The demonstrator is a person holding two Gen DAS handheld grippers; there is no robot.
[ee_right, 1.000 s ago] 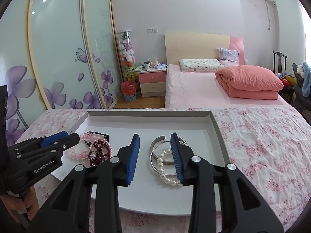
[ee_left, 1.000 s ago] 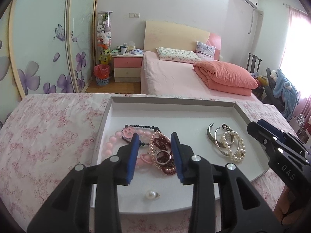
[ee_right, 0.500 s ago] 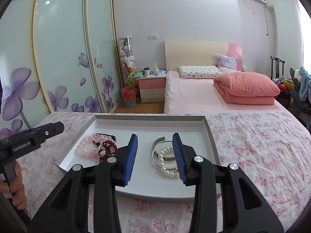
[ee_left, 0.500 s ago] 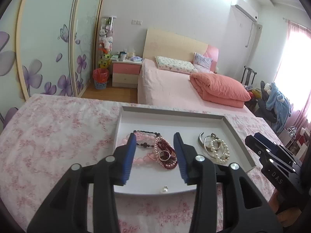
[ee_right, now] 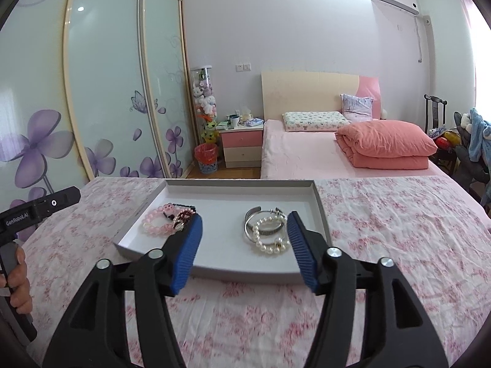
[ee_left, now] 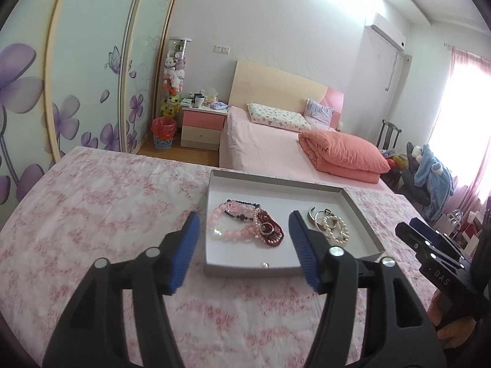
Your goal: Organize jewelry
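A shallow white tray [ee_left: 276,190] lies on a pink floral tablecloth; it also shows in the right wrist view [ee_right: 233,196]. On its left lie a pink bead bracelet [ee_left: 227,231], a dark red bead bracelet with a ring on it [ee_left: 270,230] and a black bead strand [ee_left: 242,207]. On its right lie silver bangles [ee_right: 260,217] and a pearl bracelet [ee_right: 271,240]. A loose pearl [ee_left: 263,264] sits near the tray's front edge. My left gripper [ee_left: 242,251] and right gripper [ee_right: 244,245] are both open, empty and held back above the tray's near edge.
The floral tablecloth [ee_right: 399,230] covers the table on all sides of the tray. Behind the table are a pink bed [ee_right: 307,153], a nightstand [ee_right: 242,147], a red bin [ee_right: 207,158] and sliding wardrobe doors at left. A chair with clothes stands at right.
Both grippers have pulled back and up from the tray and opened wider. The jewelry has not moved.
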